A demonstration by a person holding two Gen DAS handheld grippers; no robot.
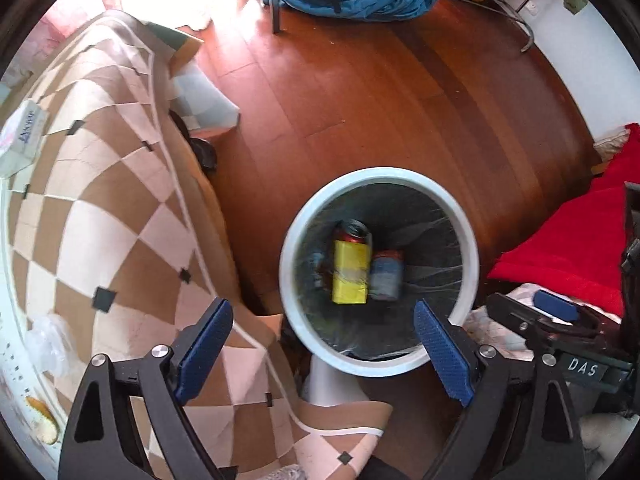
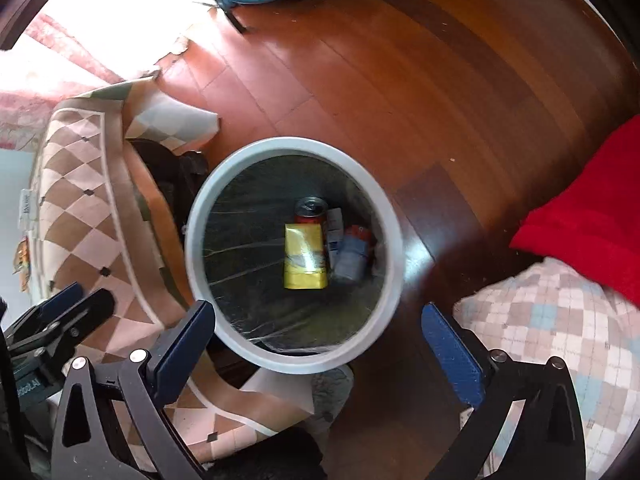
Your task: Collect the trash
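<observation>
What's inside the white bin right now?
In the white bin, over a dark liner: a yellow carton lying on a red can, a blue-grey can beside it. Anything beneath them is hidden.

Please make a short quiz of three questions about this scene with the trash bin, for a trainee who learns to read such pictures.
1. True or false: both the left hand-held gripper and the right hand-held gripper hold a piece of trash.
2. Which item lies inside the white bin? A) yellow packet B) green bottle C) banana peel
3. Fill in: the bin stands on a ____ floor, beside the checkered cloth.

Key:
1. False; both are open and empty.
2. A; the yellow packet lies among cans.
3. Wooden.
</observation>
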